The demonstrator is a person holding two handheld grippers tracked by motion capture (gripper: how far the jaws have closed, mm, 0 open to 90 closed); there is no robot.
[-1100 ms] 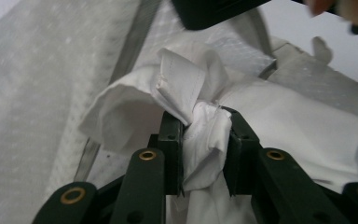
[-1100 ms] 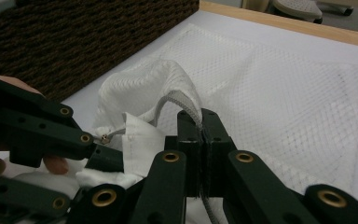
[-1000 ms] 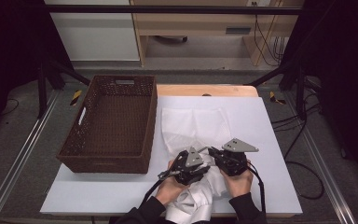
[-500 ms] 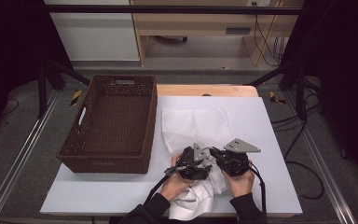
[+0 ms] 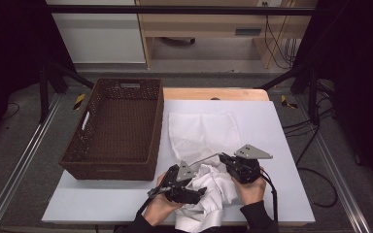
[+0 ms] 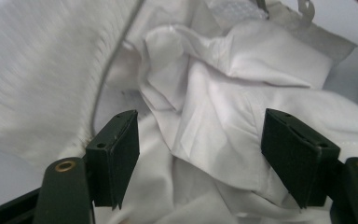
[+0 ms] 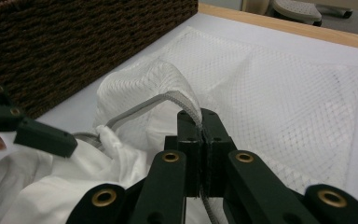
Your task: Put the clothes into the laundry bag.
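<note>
- White-topped desk w/ wooden far edge; dark floor around.
- Dark brown woven wicker basket, rectangular, w/ handle cut-outs, on desk's left part; nothing seen inside.
- White mesh laundry bag w/ grey corded rim, lying flat at desk centre, just right of basket; near end lifted and bunched toward the grippers.
- White crumpled cloth garment, at desk's near edge between the two hands, touching the bag's lifted opening; part hangs over the near edge.
- Left gripper, black, grey three-cornered plate on top, held in left hand at near edge. Fingers spread wide, nothing pinched; crumpled garment directly ahead between them in left gripper view, mesh to the left of it.
- Right gripper, black, grey plate on top, held in right hand, right of garment. Fingers pressed together, pinching grey corded rim of mesh bag; rim held raised off desk, mesh arched open beyond.
- Left gripper's finger tip also seen at left in right gripper view, above garment, near the bag's opening.
</note>
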